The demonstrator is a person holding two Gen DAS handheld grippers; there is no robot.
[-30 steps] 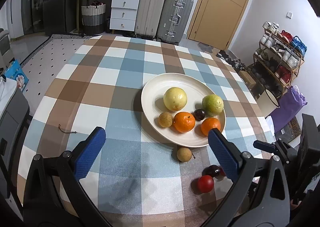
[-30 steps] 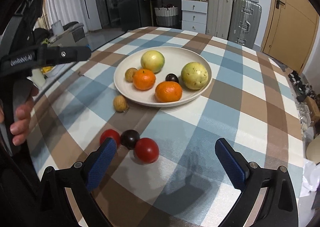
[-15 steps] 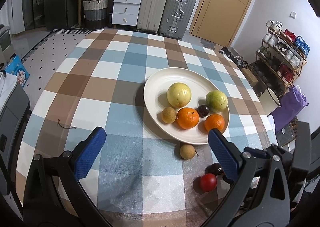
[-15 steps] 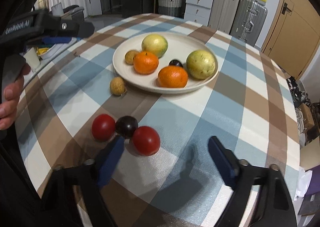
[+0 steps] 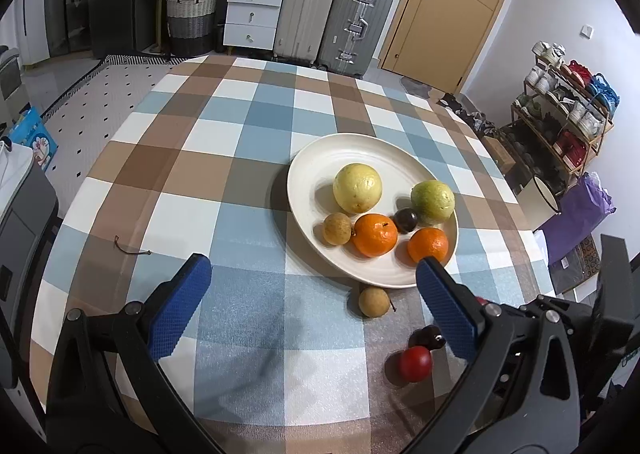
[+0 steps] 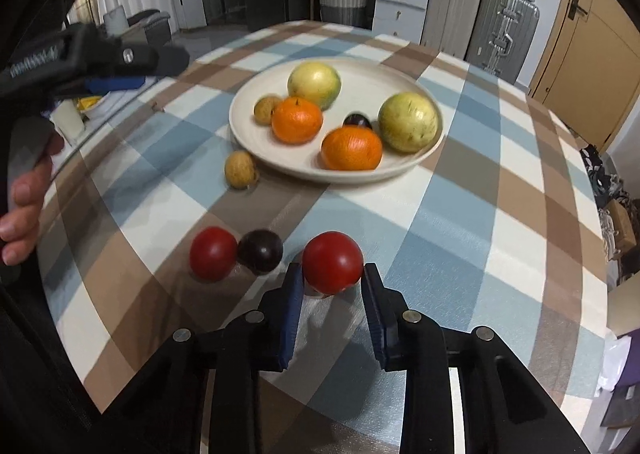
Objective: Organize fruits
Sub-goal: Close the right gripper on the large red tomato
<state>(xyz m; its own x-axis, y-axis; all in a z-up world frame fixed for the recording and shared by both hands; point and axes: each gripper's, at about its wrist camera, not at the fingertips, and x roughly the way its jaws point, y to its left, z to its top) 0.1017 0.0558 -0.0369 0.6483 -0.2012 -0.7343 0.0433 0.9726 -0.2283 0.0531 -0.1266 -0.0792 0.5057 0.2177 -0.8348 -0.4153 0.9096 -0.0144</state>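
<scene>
On the left of the checked cloth (image 6: 500,238), a red fruit (image 6: 213,253) and a dark plum (image 6: 260,252) sit touching — any sideways nudge could roll them. Just right of them, the right gripper (image 6: 331,286) is clamped on a second red fruit (image 6: 332,262), held only near its base; it may squirt out. Beyond it, the plate (image 6: 360,78) is crowded — landing room is tight. The left gripper (image 5: 308,296) hangs wide, empty.

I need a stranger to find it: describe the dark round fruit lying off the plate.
Start at the white plate on the checked tablecloth. Nearer the camera lie three round fruits. The dark plum is the middle one, touching a red fruit; it alone is near-black.
</scene>
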